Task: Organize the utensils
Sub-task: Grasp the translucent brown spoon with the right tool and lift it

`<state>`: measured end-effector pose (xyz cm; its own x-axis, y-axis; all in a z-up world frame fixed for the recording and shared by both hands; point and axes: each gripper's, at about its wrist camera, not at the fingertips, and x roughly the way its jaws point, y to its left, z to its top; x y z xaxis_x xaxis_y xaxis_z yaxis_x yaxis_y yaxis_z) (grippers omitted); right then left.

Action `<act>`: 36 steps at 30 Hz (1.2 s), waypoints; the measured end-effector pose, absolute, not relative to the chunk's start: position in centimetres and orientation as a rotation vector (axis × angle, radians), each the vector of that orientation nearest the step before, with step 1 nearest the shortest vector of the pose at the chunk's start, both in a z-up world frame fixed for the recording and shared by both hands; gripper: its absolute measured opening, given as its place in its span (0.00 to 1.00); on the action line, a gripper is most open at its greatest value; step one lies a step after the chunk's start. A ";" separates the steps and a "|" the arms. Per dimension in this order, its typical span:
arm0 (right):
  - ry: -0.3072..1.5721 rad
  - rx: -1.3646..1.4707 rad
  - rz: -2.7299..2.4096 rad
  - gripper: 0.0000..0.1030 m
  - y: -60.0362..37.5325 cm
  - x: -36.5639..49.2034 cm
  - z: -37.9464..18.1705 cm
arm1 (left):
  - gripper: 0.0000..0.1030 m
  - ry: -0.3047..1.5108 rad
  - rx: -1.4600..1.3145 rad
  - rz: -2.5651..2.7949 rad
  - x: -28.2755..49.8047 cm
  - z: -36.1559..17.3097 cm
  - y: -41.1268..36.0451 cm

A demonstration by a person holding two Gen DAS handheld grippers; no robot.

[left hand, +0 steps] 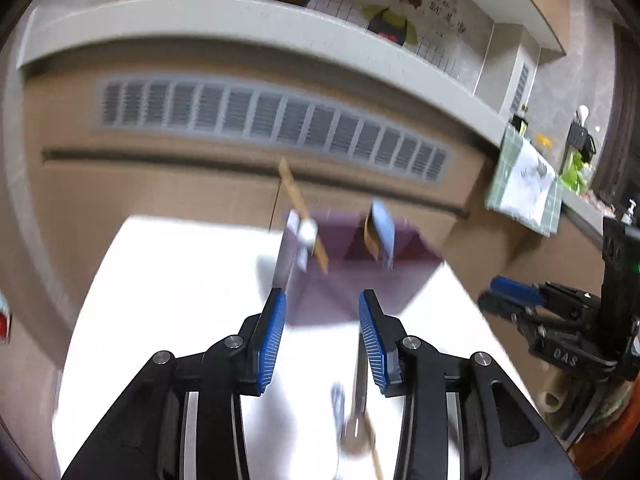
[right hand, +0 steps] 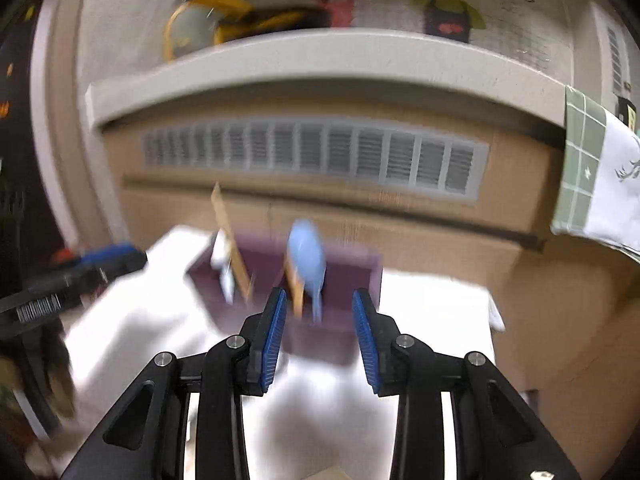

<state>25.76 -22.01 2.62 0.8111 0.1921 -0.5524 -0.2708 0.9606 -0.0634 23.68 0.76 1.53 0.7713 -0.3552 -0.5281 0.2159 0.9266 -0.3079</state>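
Note:
A purple utensil holder stands on the white table. In it stand a light blue spoon, a wooden stick and a white-tipped utensil. My left gripper is open and empty, just short of the holder. A metal spoon and a pale blue utensil lie on the table beneath it. My right gripper is open and empty, facing the holder. Both views are blurred.
A brown cabinet with a grey vent rises behind the table under a grey counter edge. A green-and-white cloth hangs off the counter at right. The right gripper shows in the left wrist view.

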 end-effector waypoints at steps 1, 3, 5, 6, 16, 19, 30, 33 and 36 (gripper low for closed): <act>0.623 -0.163 0.268 0.32 -21.8 24.3 1.3 | 0.38 0.639 -0.244 -0.311 22.7 0.8 1.0; 0.703 -0.191 0.287 0.32 -21.4 22.3 -1.1 | 0.38 0.706 -0.268 -0.308 21.1 -0.9 1.4; 0.759 -0.204 0.293 0.31 -21.1 20.4 -3.5 | 0.38 0.749 -0.287 -0.300 20.0 -2.0 1.5; 0.776 -0.202 0.293 0.31 -21.2 19.7 -4.2 | 0.38 0.757 -0.286 -0.290 19.5 -2.5 1.6; 0.832 -0.066 0.275 0.31 -23.0 19.0 -9.1 | 0.38 0.768 -0.227 -0.235 17.5 -4.4 0.3; 0.874 -0.015 0.260 0.31 -22.9 20.3 -9.6 | 0.38 0.801 -0.198 -0.273 17.5 -4.9 -0.7; 0.836 -0.112 0.217 0.33 -21.2 20.6 -10.2 | 0.38 0.844 -0.160 -0.301 17.6 -5.8 -2.6; 0.829 -0.099 0.223 0.33 -21.5 20.5 -10.2 | 0.38 0.841 -0.146 -0.306 17.3 -5.6 -2.8; 0.824 -0.094 0.223 0.32 -21.5 20.3 -10.2 | 0.38 0.844 -0.139 -0.314 17.3 -5.7 -3.0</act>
